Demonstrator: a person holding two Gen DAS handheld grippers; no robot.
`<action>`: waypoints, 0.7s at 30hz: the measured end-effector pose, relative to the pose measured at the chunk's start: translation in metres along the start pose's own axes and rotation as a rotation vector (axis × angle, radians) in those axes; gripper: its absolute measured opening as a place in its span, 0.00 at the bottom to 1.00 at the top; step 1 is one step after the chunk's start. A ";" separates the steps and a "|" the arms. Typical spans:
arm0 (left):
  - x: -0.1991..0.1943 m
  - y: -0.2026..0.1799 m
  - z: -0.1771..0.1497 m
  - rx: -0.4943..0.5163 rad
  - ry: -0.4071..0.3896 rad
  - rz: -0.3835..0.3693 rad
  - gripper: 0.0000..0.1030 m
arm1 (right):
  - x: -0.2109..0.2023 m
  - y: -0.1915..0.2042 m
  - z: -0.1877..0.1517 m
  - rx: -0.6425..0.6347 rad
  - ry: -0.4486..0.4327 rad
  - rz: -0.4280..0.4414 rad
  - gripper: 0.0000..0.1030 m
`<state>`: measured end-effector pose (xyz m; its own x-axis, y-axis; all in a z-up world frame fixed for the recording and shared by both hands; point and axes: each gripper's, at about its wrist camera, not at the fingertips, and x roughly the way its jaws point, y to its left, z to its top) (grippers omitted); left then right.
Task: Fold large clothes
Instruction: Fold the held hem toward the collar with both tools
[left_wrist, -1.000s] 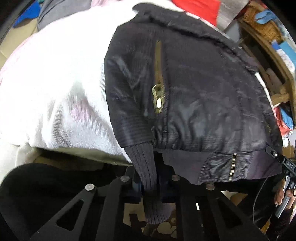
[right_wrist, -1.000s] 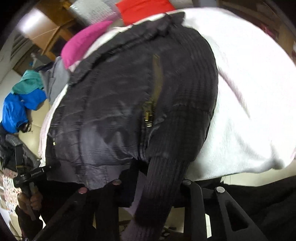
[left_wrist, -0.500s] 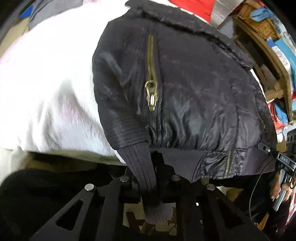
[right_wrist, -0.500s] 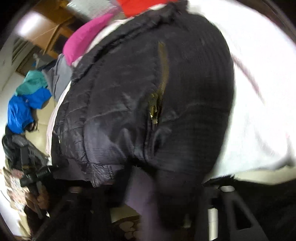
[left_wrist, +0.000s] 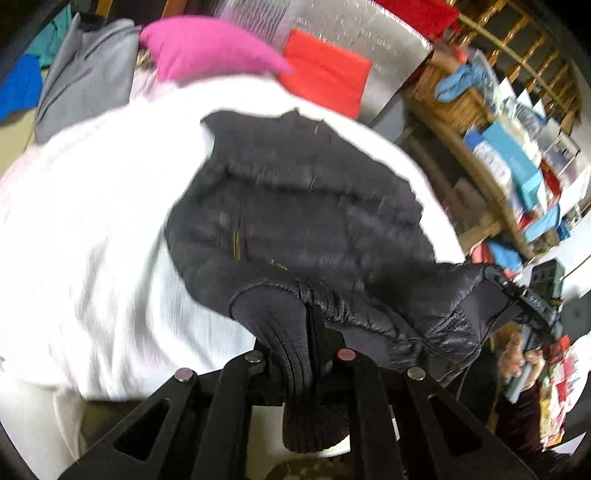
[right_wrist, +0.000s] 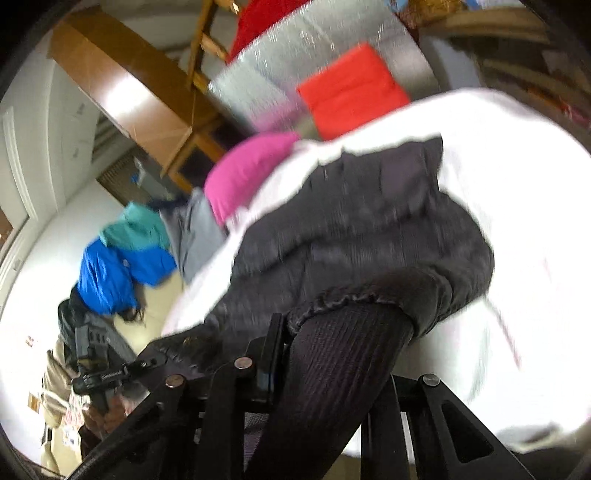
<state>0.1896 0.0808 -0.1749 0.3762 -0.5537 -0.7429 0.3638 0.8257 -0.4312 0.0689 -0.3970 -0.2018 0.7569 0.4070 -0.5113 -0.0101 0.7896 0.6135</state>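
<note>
Jacket (left_wrist: 303, 221) hem lifted off white bedding (left_wrist: 92, 240).

Motion blur smears the black jacket (left_wrist: 314, 221); its ribbed cuff (right_wrist: 332, 387) hides what are probably the right gripper's (right_wrist: 284, 369) fingertips.

Black jacket (left_wrist: 306, 221) covers white bedding (left_wrist: 92, 258) ahead; pink garment (left_wrist: 207, 48), red cushion (left_wrist: 325, 81) block far edge.

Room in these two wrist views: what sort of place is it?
Probably a lived-in bedroom or storage room at home: a white bed cover under the black jacket, heaped clothes, and wooden shelves packed with boxes.
</note>
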 end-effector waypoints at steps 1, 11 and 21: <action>0.000 0.003 0.013 -0.005 -0.016 -0.008 0.10 | 0.000 0.002 0.007 -0.008 -0.028 -0.003 0.21; 0.026 0.018 0.116 -0.079 -0.134 -0.003 0.10 | 0.043 0.009 0.107 -0.022 -0.217 -0.068 0.21; 0.103 0.034 0.214 -0.091 -0.085 0.049 0.10 | 0.145 -0.014 0.193 -0.049 -0.218 -0.167 0.20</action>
<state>0.4236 0.0287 -0.1564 0.4636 -0.5163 -0.7200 0.2654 0.8563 -0.4431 0.3049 -0.4382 -0.1683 0.8733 0.1654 -0.4582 0.0989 0.8609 0.4991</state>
